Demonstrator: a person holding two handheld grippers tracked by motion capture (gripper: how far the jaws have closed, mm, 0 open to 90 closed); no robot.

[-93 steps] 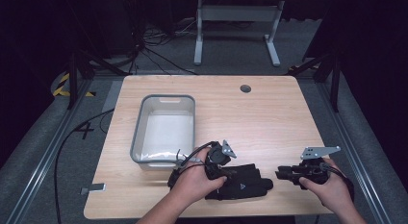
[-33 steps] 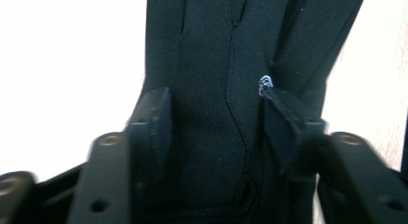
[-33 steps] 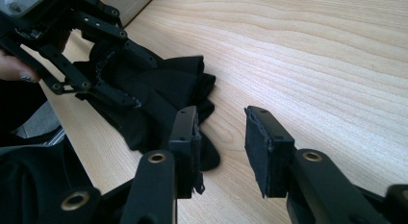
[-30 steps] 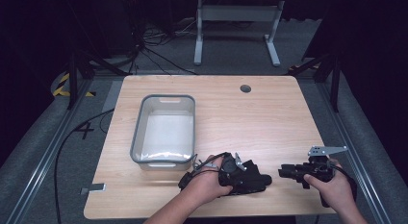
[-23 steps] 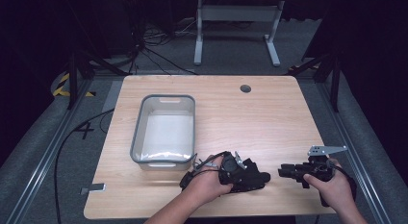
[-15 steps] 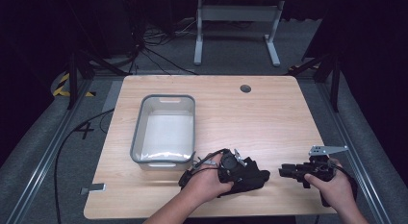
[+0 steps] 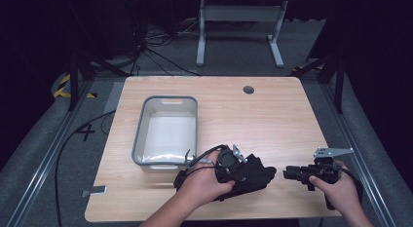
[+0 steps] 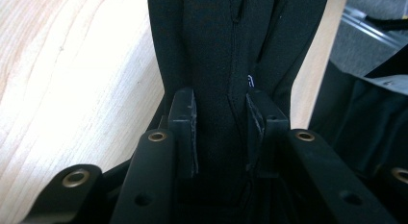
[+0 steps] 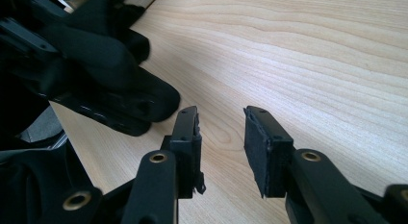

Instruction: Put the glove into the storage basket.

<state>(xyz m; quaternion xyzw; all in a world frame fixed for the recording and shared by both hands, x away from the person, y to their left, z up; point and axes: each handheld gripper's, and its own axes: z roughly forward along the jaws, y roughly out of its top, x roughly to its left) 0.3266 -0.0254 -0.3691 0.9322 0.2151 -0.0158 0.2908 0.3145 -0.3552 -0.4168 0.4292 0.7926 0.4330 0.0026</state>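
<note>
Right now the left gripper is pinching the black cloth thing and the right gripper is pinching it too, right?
Not quite. The left gripper is pinching the black fabric item, but the right gripper holds nothing: in the right gripper view its jaws stand open over bare table.

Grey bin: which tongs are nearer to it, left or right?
Left. The left tongs, shut on a black fabric item, sit just off the grey bin's near right corner. The right tongs are open over bare table, further right.
</note>
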